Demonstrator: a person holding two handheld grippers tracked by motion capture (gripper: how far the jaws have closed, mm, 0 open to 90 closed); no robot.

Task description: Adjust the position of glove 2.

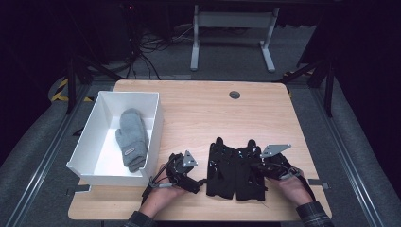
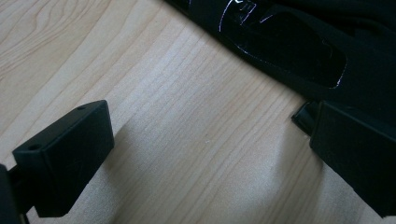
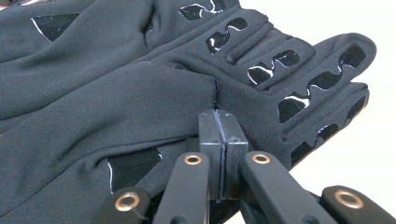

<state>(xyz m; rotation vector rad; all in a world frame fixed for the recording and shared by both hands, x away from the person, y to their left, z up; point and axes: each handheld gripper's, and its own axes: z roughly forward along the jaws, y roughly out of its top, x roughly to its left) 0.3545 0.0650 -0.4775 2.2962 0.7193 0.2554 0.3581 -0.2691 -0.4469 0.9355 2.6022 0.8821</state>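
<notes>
Two black gloves lie side by side near the table's front edge, one on the left (image 1: 221,168) and one on the right (image 1: 248,177), fingers pointing away. My right gripper (image 1: 259,166) rests on the right glove (image 3: 116,93). Its jaws (image 3: 223,126) are pressed together with a fold of the glove's fabric pinched at the tips. My left gripper (image 1: 196,182) sits just left of the left glove, open (image 2: 205,154), with bare wood between its jaws. One of its jaws lies at the edge of that glove (image 2: 299,46).
A white box (image 1: 153,127) stands at the left of the wooden table (image 1: 198,109) with a grey knitted mitten (image 1: 131,137) inside. A round cable hole (image 1: 234,94) sits near the far edge. The person's hands come in from the front edge.
</notes>
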